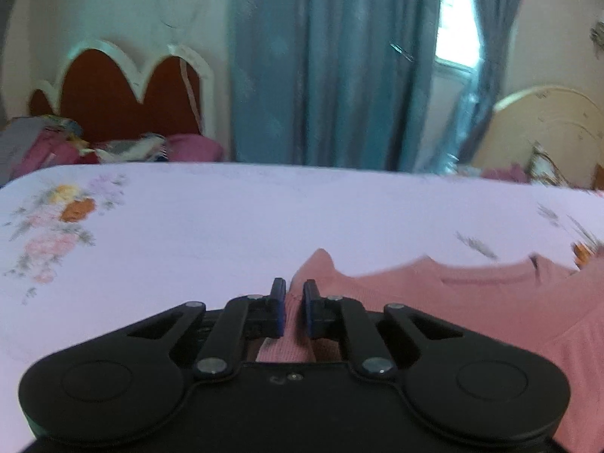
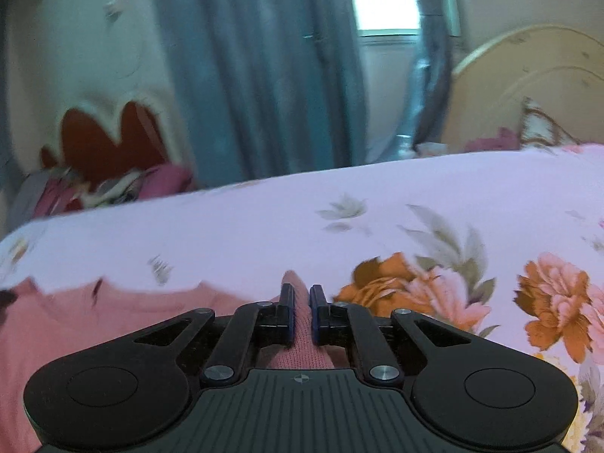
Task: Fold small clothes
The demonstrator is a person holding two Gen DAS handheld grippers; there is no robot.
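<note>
A small pink knit garment (image 1: 472, 302) lies on a bed with a pale lilac floral sheet (image 1: 226, 219). In the left wrist view my left gripper (image 1: 293, 311) is shut on a pinched fold at the garment's left edge, and the cloth spreads away to the right. In the right wrist view my right gripper (image 2: 301, 315) is shut on a pinched fold at the right edge of the same pink garment (image 2: 113, 309), which spreads away to the left. Both views are blurred.
The floral sheet (image 2: 415, 204) stretches ahead to the bed's far edge. Beyond it hang blue curtains (image 1: 332, 68) beside a bright window (image 1: 453, 15). A red scalloped headboard (image 1: 124, 94) with piled bedding stands far left, a cream headboard (image 1: 547, 128) far right.
</note>
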